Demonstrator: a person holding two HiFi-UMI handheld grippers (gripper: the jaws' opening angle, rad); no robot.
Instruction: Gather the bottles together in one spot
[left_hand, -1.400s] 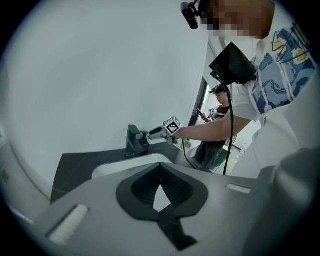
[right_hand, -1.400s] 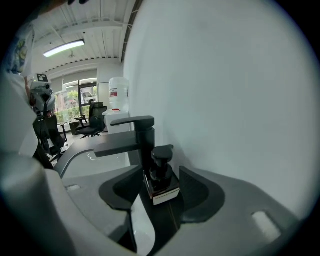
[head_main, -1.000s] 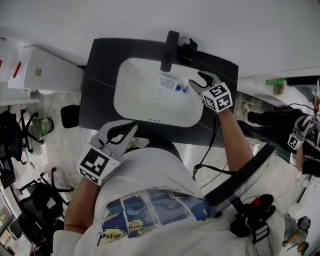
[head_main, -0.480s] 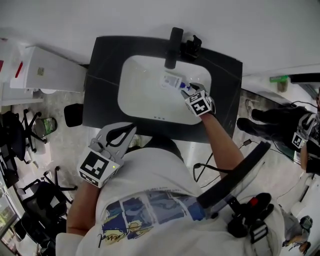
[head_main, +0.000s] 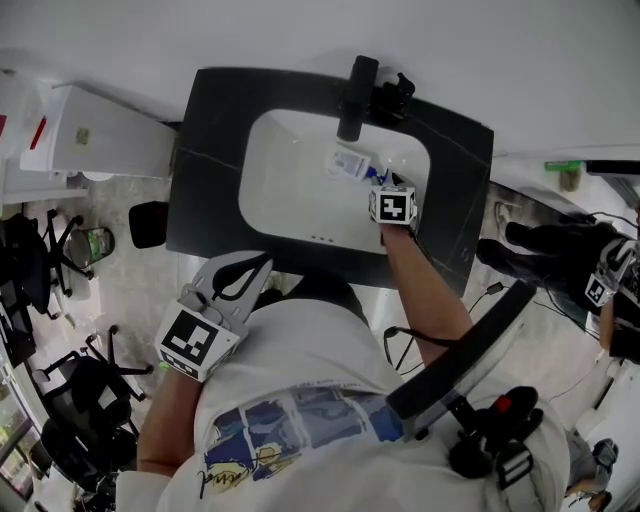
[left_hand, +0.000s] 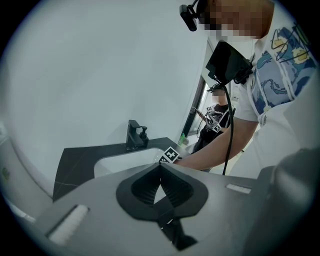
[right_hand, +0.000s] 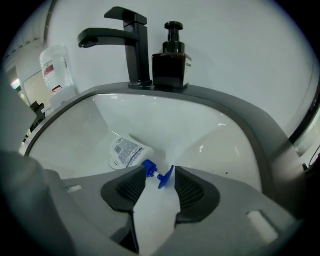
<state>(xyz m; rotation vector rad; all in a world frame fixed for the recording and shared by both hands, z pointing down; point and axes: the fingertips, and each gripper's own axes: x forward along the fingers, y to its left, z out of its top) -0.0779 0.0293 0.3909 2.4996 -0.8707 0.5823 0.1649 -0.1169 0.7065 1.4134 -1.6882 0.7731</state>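
Note:
A white pump bottle (head_main: 348, 162) (right_hand: 126, 152) lies on its side in the white sink basin (head_main: 290, 190), its blue pump head (right_hand: 160, 175) pointing right. My right gripper (head_main: 383, 183) (right_hand: 160, 176) points steeply down into the basin. Its jaws have just been closing and stand open on either side of the blue pump head, with a gap still showing on the right side. My left gripper (head_main: 262, 260) (left_hand: 160, 166) hangs in front of the counter, near my chest, shut on nothing.
A black faucet (right_hand: 125, 40) and a dark soap dispenser (right_hand: 172, 57) stand on the black counter (head_main: 205, 170) behind the basin. A clear bottle with a red label (right_hand: 54, 70) shows off the left end. A green bottle (head_main: 570, 176) stands far right. Another person (head_main: 600, 280) is at the right.
My right gripper has come down from the basin's right rim into the sink, rolled over, and its jaws have narrowed around the bottle's blue pump. The left gripper has stayed put.

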